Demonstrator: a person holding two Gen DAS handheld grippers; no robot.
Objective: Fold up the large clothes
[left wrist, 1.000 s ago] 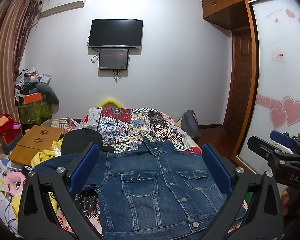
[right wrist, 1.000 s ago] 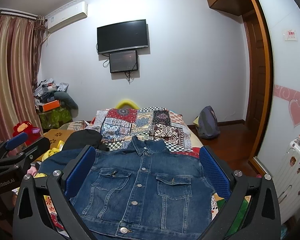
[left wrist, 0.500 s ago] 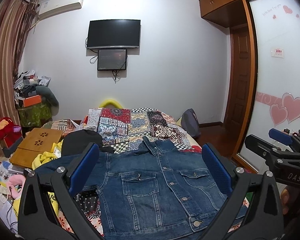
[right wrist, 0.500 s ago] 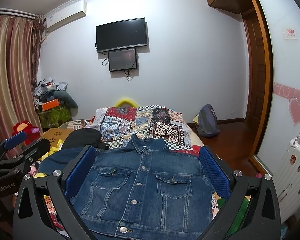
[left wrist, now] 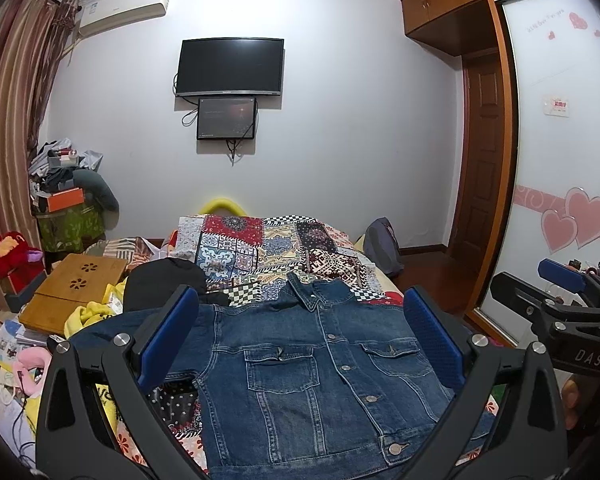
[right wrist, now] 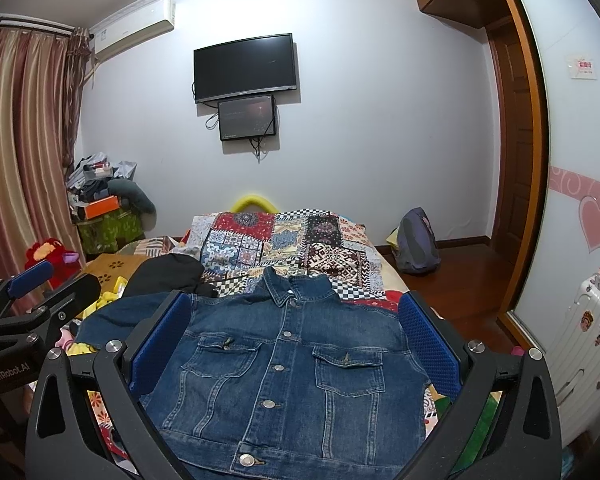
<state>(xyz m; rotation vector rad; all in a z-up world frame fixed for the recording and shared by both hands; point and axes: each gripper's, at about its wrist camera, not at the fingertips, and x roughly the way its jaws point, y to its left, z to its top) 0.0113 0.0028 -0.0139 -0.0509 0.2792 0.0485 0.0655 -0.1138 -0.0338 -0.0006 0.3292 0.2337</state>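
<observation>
A blue denim jacket [left wrist: 312,364] lies flat and buttoned, front up, on the bed, collar toward the far wall; it also shows in the right wrist view [right wrist: 288,364]. Its left sleeve stretches out to the left [left wrist: 140,324]. My left gripper [left wrist: 300,340] is open and empty, held above the jacket near its hem. My right gripper [right wrist: 296,340] is open and empty, also above the jacket. Each gripper shows in the other's view: the right one at the right edge [left wrist: 556,296], the left one at the left edge [right wrist: 32,296].
A patchwork quilt [left wrist: 268,252] covers the bed beyond the jacket. A black garment [left wrist: 160,280], yellow cloth [left wrist: 88,316] and a wooden lap desk [left wrist: 76,292] lie to the left. A backpack [right wrist: 416,244] stands on the floor at right, near a white suitcase [right wrist: 588,344].
Both grippers have drifted slightly, shifting the view a little. The jacket has not moved and both grippers stay open.
</observation>
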